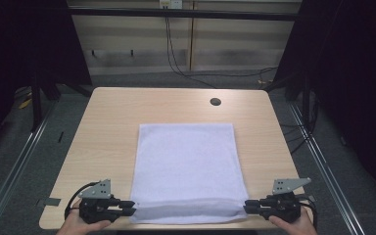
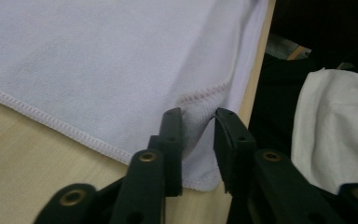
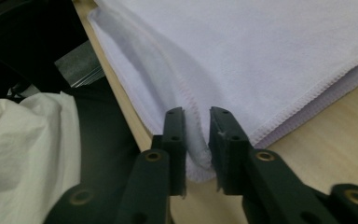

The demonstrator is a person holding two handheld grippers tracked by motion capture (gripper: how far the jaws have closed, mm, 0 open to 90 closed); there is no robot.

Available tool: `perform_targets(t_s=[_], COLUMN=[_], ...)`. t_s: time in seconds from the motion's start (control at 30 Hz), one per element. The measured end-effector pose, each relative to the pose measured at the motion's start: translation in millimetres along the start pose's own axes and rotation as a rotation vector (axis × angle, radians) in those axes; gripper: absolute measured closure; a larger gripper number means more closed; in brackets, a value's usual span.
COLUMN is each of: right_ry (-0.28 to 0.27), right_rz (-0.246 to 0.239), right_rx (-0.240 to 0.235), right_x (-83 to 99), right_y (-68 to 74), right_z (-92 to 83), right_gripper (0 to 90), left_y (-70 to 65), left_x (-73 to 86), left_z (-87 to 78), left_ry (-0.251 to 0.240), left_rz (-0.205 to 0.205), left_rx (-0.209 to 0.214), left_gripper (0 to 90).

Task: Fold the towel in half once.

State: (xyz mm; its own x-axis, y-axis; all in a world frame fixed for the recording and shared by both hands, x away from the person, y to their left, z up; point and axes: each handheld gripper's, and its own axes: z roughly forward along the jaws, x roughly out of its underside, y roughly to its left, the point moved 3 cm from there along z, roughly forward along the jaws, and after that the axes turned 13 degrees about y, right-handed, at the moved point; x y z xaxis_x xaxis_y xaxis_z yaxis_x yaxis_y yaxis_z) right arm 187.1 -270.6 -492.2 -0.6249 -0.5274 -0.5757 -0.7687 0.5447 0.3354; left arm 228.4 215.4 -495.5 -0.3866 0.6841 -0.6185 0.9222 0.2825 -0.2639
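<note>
The white terry-cloth towel (image 1: 186,166) lies flat on the light wooden table (image 1: 107,122), its near edge at the table's front. The left gripper (image 1: 127,209) and right gripper (image 1: 250,207) each straddle a near corner (looks like a fold setup), jaws parted around the hem, not clamped yet.

Even, soft overhead light on the table (image 1: 107,127), dark surroundings, slightly grainy pictures, near tool jaws blurred.
</note>
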Motion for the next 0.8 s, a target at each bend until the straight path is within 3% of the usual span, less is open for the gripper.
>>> perform_targets(t_s=[0.07, 0.17, 0.27, 0.37, 0.6, 0.67, 0.73, 0.8], right_ry=[-0.001, -0.054, -0.071, -0.084, -0.057, -0.051, -0.05, -0.029], right_rz=[0.016, 0.031, 0.042, 0.047, 0.042, 0.039, 0.046, 0.05], right_rx=[-0.011, -0.006, 0.05, 0.094, 0.139, 0.144, 0.148, 0.166], right_x=[4.5, 7.6, -0.3, -17.0, -60.8, -75.9, -86.5, -98.2], right_y=[2.4, 4.4, -2.9, -16.8, -48.5, -58.9, -67.6, -78.9], right_z=[-3.1, -11.7, -11.4, -4.6, 17.6, 26.1, 33.0, 44.4], right_gripper=[70.3, 69.4, 70.0, 70.0, 67.1, 66.2, 66.1, 66.3], left_y=[-1.8, 3.3, 20.3, 40.7, 84.3, 95.5, 107.7, 121.0], left_x=[1.3, 1.2, -5.6, -20.0, -55.5, -61.5, -66.0, -69.0], left_z=[-5.7, -13.6, -11.6, -4.7, 11.2, 18.6, 27.9, 36.7], left_ry=[-0.025, -0.071, -0.082, -0.067, -0.088, -0.075, -0.028, -0.021], left_rz=[-0.016, -0.052, -0.12, -0.19, -0.241, -0.253, -0.257, -0.291], left_rx=[-0.003, -0.021, -0.074, -0.103, -0.162, -0.173, -0.196, -0.204], left_gripper=[64.3, 63.0, 64.7, 64.2, 63.9, 64.4, 63.7, 64.5])
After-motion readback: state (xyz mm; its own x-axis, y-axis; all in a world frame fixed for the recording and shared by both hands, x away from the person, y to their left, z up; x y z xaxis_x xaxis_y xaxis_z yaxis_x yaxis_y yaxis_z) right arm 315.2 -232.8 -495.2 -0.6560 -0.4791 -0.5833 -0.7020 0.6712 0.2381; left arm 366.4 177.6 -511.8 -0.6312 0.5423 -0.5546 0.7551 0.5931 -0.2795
